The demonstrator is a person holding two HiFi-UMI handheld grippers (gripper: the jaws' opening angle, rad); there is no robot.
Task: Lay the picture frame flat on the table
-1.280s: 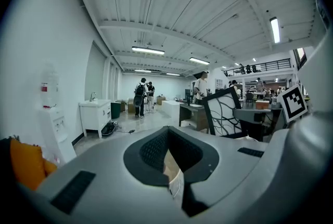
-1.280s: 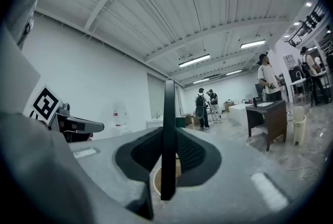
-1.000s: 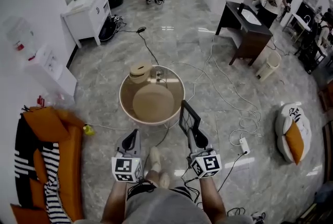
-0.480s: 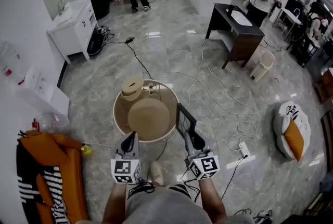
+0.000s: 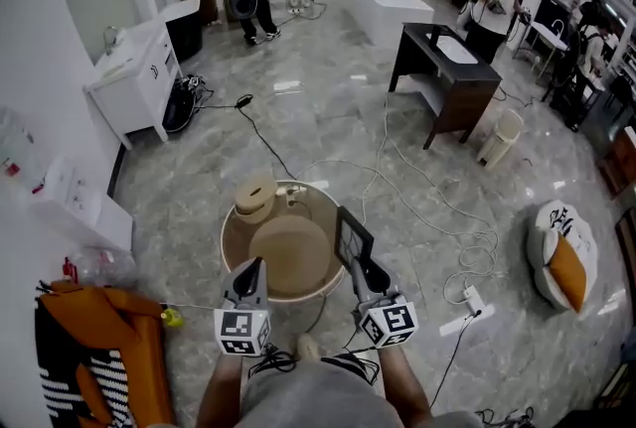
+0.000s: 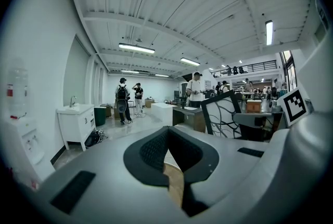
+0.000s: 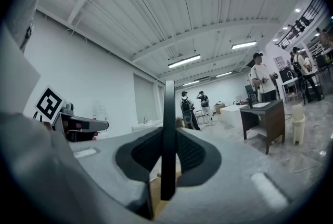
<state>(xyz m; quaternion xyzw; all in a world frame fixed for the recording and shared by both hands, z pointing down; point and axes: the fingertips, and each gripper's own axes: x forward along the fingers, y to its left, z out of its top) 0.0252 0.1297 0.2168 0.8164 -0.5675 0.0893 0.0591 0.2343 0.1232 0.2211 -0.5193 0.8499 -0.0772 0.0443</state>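
The picture frame (image 5: 354, 238), black with a pale branch print, stands upright in my right gripper (image 5: 362, 269), which is shut on its lower edge. The right gripper view shows the frame (image 7: 168, 108) edge-on, clamped between the pads. From the left gripper view, the frame (image 6: 222, 114) is off to the right. It hangs over the near right rim of the low round tan table (image 5: 235, 258). My left gripper (image 5: 251, 267) is shut and empty, its tip at the table's near left rim.
A round wooden box (image 5: 253, 198) and a small object (image 5: 296, 198) sit on the table's far side. Cables and a power strip (image 5: 467, 302) trail across the marble floor. An orange sofa (image 5: 99, 356) is at left, a dark desk (image 5: 447, 69) at far right.
The person has stepped forward, so both grippers have come up to the table's near rim. The frame stays upright in the right gripper.
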